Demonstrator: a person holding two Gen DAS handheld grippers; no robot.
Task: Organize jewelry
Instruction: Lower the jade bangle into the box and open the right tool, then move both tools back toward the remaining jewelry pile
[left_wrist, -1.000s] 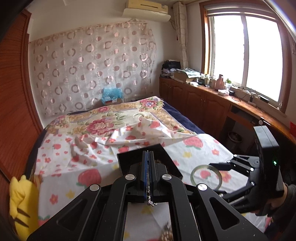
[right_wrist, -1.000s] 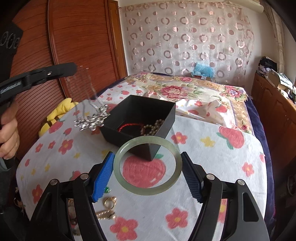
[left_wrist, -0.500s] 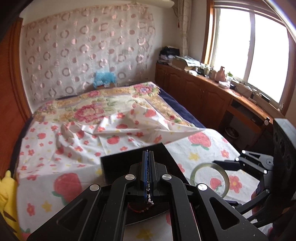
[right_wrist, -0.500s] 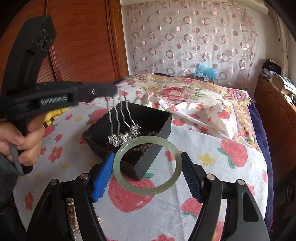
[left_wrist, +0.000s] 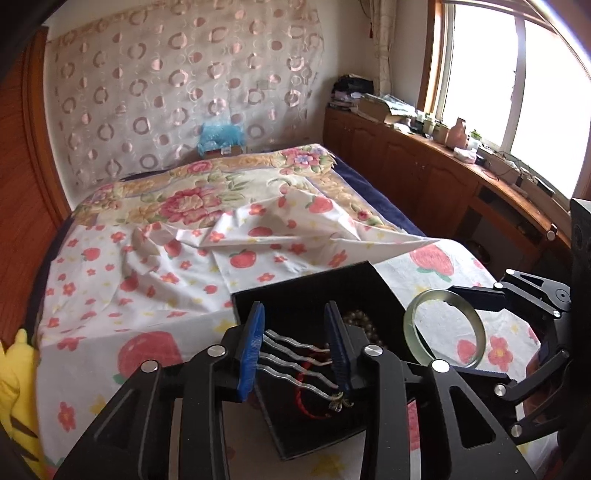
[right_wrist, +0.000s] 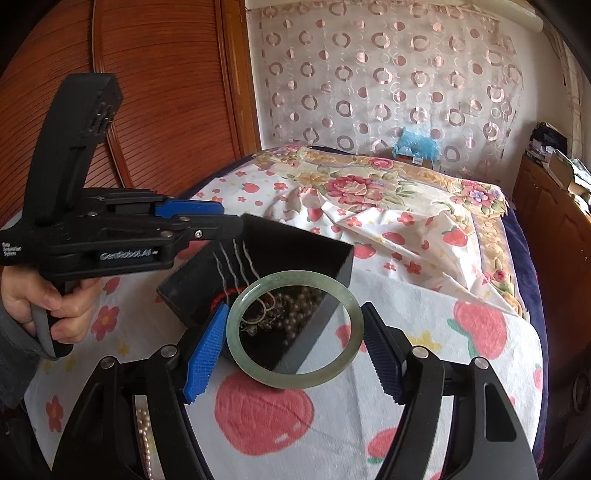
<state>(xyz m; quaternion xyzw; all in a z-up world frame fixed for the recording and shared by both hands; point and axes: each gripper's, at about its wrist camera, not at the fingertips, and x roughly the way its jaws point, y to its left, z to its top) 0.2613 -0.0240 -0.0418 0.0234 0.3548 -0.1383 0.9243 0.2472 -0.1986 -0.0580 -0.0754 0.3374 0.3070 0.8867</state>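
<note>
A black jewelry box (left_wrist: 314, 295) (right_wrist: 295, 251) sits on the fruit-print bedspread and holds a bead string (right_wrist: 295, 317) and a red cord (left_wrist: 306, 391). My left gripper (left_wrist: 295, 350) (right_wrist: 221, 218) is open over the box; a silver hair comb (left_wrist: 295, 358) (right_wrist: 236, 262) falls from it, blurred, into the box. My right gripper (right_wrist: 295, 336) (left_wrist: 476, 328) is shut on a pale green jade bangle (right_wrist: 295, 328) (left_wrist: 443, 328), held just in front of the box's near corner.
Pearl strands (right_wrist: 142, 435) lie on the cloth under my right gripper's left arm. A yellow plush toy (left_wrist: 14, 398) sits at the bed's left edge. A wooden cabinet (left_wrist: 424, 177) runs along the right wall, and wooden doors (right_wrist: 159, 103) stand at the left.
My left gripper has moved over the box and opened, letting go of the silver comb, which now drops into the box. My right gripper brought the bangle closer to the box.
</note>
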